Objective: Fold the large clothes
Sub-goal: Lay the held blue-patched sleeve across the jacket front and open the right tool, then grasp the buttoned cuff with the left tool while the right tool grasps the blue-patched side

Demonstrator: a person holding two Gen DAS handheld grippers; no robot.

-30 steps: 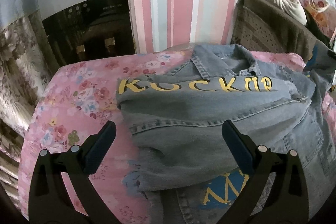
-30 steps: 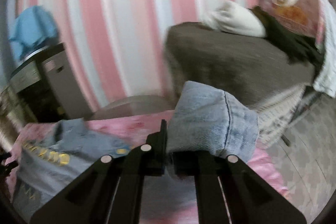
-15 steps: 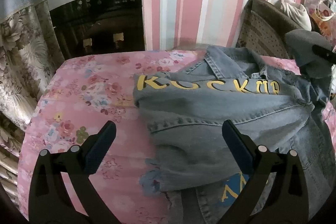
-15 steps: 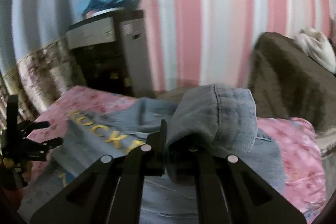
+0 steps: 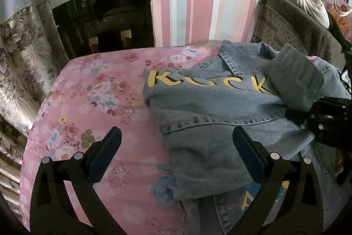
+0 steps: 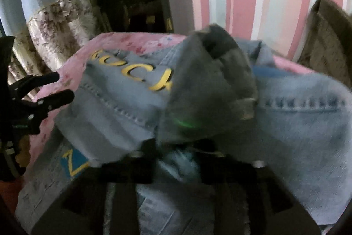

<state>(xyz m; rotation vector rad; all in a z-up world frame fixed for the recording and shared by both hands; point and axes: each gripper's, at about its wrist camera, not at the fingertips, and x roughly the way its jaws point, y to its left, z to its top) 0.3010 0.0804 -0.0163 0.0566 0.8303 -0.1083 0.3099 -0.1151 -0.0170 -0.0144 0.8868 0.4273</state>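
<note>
Left wrist view: our left gripper (image 5: 176,152) hung wide apart, empty, beside the denim jacket (image 5: 220,116) on the floral bedspread (image 5: 88,102). Our right gripper (image 6: 176,160) clamped its sleeve cuff (image 6: 211,89) above the jacket's lettering; loose cuff could slip and unfold, we judged.

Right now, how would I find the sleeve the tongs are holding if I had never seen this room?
Find the pink flowery bed cover in front of the striped wall; a blue denim jacket with yellow letters lies on it. The sleeve is the darker grey-blue end with a cuff, folded across those letters. It alone is pinched in the right tongs; the left tongs gape open.
</note>
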